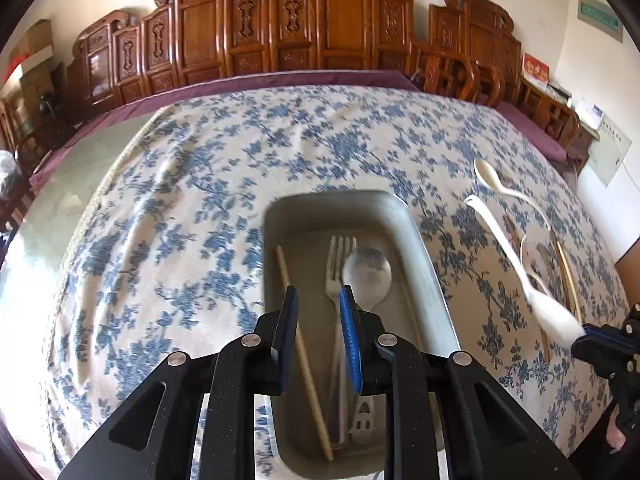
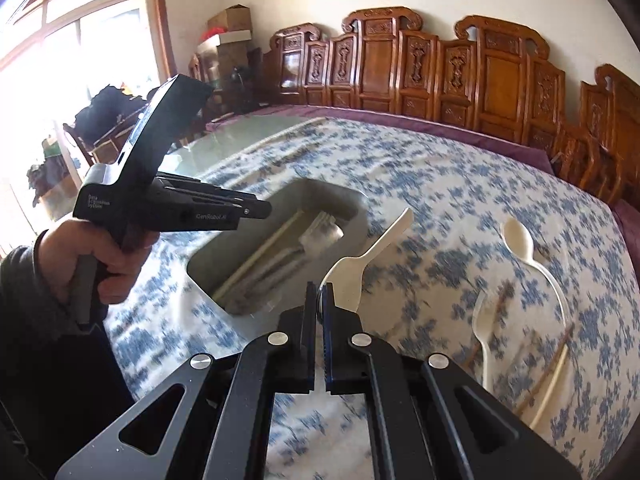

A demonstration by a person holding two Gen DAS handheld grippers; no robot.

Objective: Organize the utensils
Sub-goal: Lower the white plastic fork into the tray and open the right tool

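Note:
A grey tray (image 1: 432,264) on the flowered tablecloth holds a metal spoon (image 1: 366,272), a fork (image 1: 338,256) and a chopstick (image 1: 302,356). My left gripper (image 1: 318,292) is open and empty just above the tray's near half. My right gripper (image 2: 319,286) is shut on the bowl of a white plastic spoon (image 2: 352,276), held above the cloth right of the tray (image 2: 224,248), handle pointing away. It also shows in the left wrist view (image 1: 520,264). Two more white spoons (image 2: 520,240) (image 2: 482,328) and wooden chopsticks (image 2: 548,376) lie on the cloth at right.
Carved wooden chairs (image 1: 280,32) line the table's far edge. The person's left hand (image 2: 100,256) holds the left gripper body (image 2: 168,184) over the tray. A window and stacked boxes (image 2: 228,32) stand at the left.

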